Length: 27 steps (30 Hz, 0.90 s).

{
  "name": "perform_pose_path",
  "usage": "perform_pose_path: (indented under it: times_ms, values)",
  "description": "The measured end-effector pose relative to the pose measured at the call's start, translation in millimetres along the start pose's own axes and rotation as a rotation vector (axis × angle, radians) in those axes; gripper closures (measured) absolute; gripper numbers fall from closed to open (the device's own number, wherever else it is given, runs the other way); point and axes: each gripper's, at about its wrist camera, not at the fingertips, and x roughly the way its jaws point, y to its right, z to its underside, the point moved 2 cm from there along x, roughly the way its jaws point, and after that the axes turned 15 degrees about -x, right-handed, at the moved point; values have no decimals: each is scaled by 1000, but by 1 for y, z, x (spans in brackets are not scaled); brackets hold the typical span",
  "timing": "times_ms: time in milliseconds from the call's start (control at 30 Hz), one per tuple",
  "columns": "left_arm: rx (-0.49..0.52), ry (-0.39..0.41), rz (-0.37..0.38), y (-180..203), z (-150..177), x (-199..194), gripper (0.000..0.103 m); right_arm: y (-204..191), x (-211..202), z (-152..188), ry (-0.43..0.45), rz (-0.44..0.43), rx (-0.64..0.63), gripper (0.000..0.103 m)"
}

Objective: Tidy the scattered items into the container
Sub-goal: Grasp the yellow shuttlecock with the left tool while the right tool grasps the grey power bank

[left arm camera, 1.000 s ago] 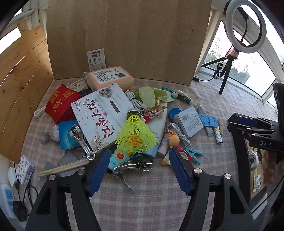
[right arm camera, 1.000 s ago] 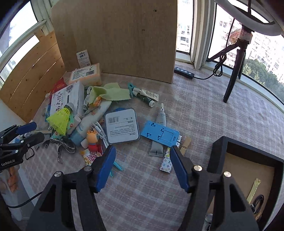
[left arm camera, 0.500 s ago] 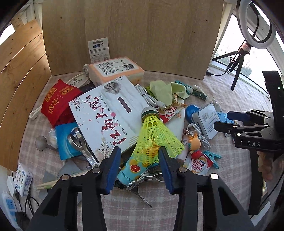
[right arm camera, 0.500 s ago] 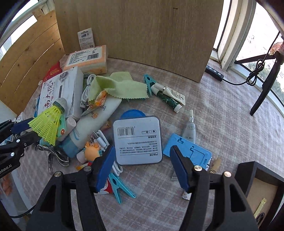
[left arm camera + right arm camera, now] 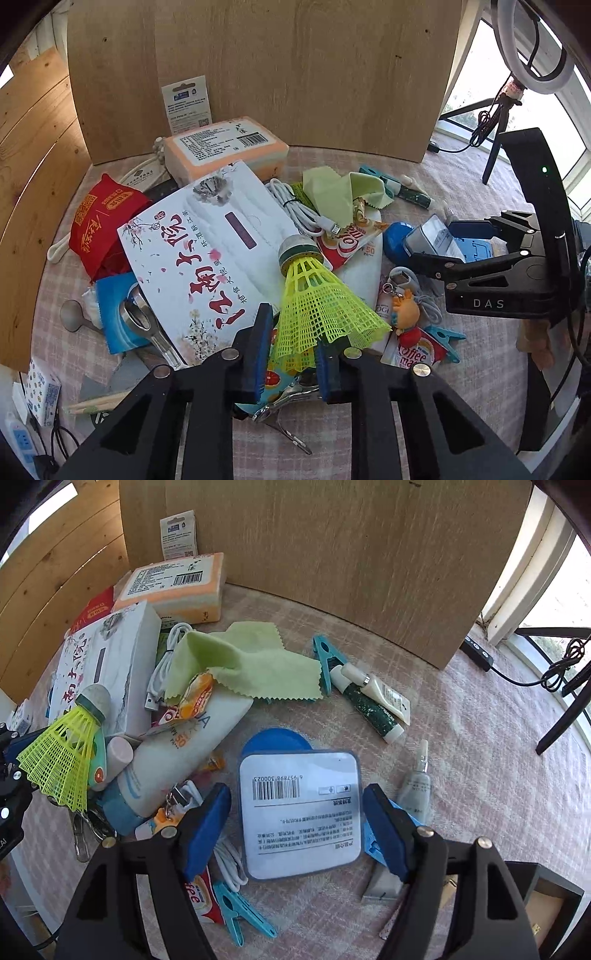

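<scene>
My left gripper [image 5: 291,354] is shut on the skirt of a yellow shuttlecock [image 5: 317,306], which lies on a pile of items; it also shows in the right wrist view [image 5: 62,753]. My right gripper [image 5: 297,823] is open, its jaws on either side of a white square package with a barcode [image 5: 299,805] that lies flat on the checked cloth. The right gripper shows in the left wrist view [image 5: 443,251] at the right. A corner of the black container [image 5: 546,890] shows at the lower right of the right wrist view.
The pile holds a white tissue box [image 5: 207,258], an orange box [image 5: 225,147], a red pouch [image 5: 103,218], a green cloth [image 5: 243,664], a sunscreen tube [image 5: 177,757], cables, blue clips [image 5: 240,912] and small tubes [image 5: 373,701]. A wooden board [image 5: 332,554] stands behind.
My left gripper has moved forward and closed on the shuttlecock's skirt. My right gripper has moved forward and down until its open jaws bracket the white package.
</scene>
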Motion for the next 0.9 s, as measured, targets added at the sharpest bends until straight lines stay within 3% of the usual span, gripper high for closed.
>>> perform_pose_path:
  times_ms: [133,233,600,900]
  values:
    - [-4,-7,6,1,0,2,89,10,9,1,-30,-53,17,30]
    - [1,0,8,1,0,0,92,16,3,4,-1,-76,42,30]
    - [-6,11,13,-1,2,-3,101,8,3,8,6,-46,34,34]
    - [-19,45,62,6,4,-31,102,17,-37,21,77,-33,82,34]
